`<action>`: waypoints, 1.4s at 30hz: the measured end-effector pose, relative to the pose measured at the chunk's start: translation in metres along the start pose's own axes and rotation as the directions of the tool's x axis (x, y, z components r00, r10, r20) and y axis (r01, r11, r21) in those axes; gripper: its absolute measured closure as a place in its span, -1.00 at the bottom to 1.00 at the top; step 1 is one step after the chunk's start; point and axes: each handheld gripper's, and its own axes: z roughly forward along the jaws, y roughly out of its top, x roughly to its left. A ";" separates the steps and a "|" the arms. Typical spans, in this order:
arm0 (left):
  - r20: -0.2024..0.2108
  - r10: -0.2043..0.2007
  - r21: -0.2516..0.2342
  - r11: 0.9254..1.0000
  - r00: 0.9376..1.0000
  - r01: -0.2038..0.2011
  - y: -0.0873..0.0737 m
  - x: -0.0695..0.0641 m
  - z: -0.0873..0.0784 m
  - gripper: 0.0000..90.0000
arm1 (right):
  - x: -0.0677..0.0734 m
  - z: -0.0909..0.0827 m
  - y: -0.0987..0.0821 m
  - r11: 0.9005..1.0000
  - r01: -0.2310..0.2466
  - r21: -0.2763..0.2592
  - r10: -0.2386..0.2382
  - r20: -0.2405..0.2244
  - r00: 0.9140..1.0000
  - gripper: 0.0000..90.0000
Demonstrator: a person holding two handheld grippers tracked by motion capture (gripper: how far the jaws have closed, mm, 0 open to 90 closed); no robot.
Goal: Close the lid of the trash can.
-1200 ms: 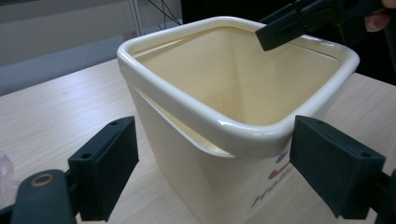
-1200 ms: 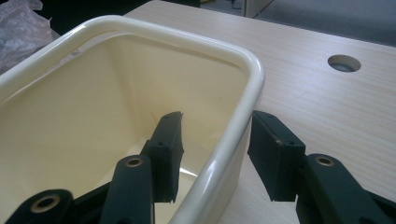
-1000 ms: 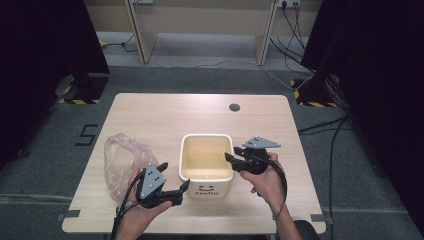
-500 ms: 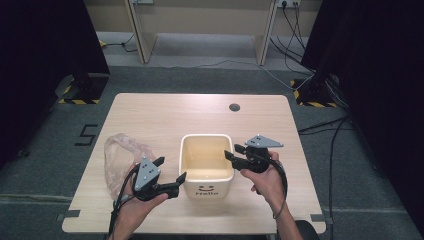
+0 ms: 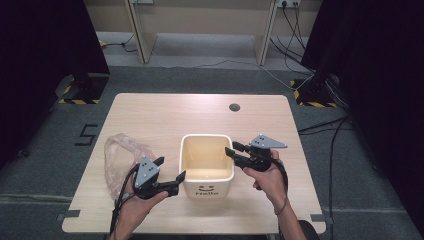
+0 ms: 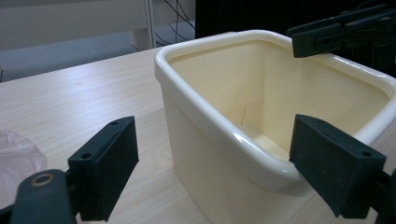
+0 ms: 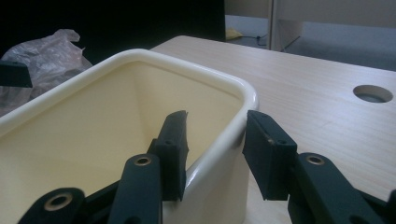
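Dark curtains are hanging on both sides of the room, and grey floor is surrounding a pale wooden tabletop [image 5: 165, 115] with a round cable hole [image 5: 234, 107] near its far edge. Toward the near middle of that tabletop a cream square tub [image 5: 206, 187] is standing upright, a smiling face and a word printed on its near wall. Its glossy inside is lying bare down to the bottom, as the left gripper view is showing along the far corner [image 6: 261, 135].

At the tub's right, the right tongs [image 5: 231, 149] are reaching over the rim, held in the person's right hand [image 5: 267, 175]. In the right gripper view they [image 7: 212, 140] are straddling the rim's rounded corner, one jaw inside the tub and one outside; they have just been narrowing around it, yet a gap is showing on the outer side, so they are not clamping it.

At the tub's left, the left tongs [image 5: 170, 170] are standing spread wide, just beside the near left corner. In the left gripper view they [image 6: 233, 154] are framing that corner without pressing it.

A crumpled clear plastic bag [image 5: 120, 155] is lying on the tabletop to the left of the tub, behind the left hand [image 5: 137, 202].
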 end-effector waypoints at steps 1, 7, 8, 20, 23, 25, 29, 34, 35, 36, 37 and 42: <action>0.000 -0.002 -0.002 1.000 1.000 0.002 0.000 0.000 0.000 -0.67 | -0.002 0.000 -0.001 1.000 -0.015 -0.008 0.015 -0.011 1.000 0.32; 0.011 -0.029 0.000 1.000 1.000 0.029 -0.001 0.002 0.000 -0.67 | -0.006 0.001 -0.004 0.999 -0.037 -0.029 0.036 -0.039 0.999 0.26; 0.009 -0.026 0.003 1.000 1.000 0.026 -0.001 0.002 -0.001 -0.67 | -0.006 0.001 -0.004 0.999 -0.038 -0.029 0.037 -0.032 0.999 0.19; 0.108 -0.058 -0.020 0.998 0.993 0.060 0.002 -0.013 -0.011 -0.67 | -0.008 -0.007 0.001 0.995 -0.080 -0.063 0.079 -0.022 0.997 -0.06; 0.132 -0.074 -0.018 0.997 0.988 0.077 0.000 -0.015 -0.014 -0.67 | -0.008 -0.010 -0.001 0.994 -0.094 -0.063 0.092 -0.034 0.995 -0.09; 0.148 -0.077 -0.015 0.997 0.986 0.080 -0.001 -0.017 -0.015 -0.67 | -0.009 -0.013 -0.001 0.992 -0.107 -0.064 0.105 -0.039 0.994 -0.12; 0.160 -0.067 -0.004 0.998 0.985 0.068 -0.005 -0.020 -0.016 -0.67 | -0.010 -0.019 -0.002 0.991 -0.113 -0.071 0.111 -0.036 0.993 -0.15; 0.165 -0.053 0.005 0.999 0.985 0.052 -0.010 -0.023 -0.016 -0.67 | -0.015 -0.034 -0.004 0.988 -0.131 -0.083 0.130 -0.016 0.991 -0.20; 0.163 -0.053 0.006 0.999 0.985 0.053 -0.011 -0.023 -0.016 -0.67 | -0.017 -0.037 -0.005 0.987 -0.134 -0.085 0.134 -0.010 0.991 -0.20; 0.159 -0.055 0.008 0.998 0.986 0.054 -0.013 -0.022 -0.016 -0.67 | -0.019 -0.039 -0.007 0.987 -0.134 -0.086 0.134 -0.004 0.991 -0.21; 0.155 -0.056 0.007 0.998 0.986 0.056 -0.015 -0.021 -0.016 -0.67 | -0.021 -0.042 -0.008 0.987 -0.136 -0.086 0.137 0.005 0.991 -0.22; 0.161 -0.076 0.011 0.997 0.984 0.075 -0.023 -0.017 -0.017 -0.67 | -0.031 -0.052 -0.022 0.986 -0.146 -0.078 0.150 0.042 0.988 -0.23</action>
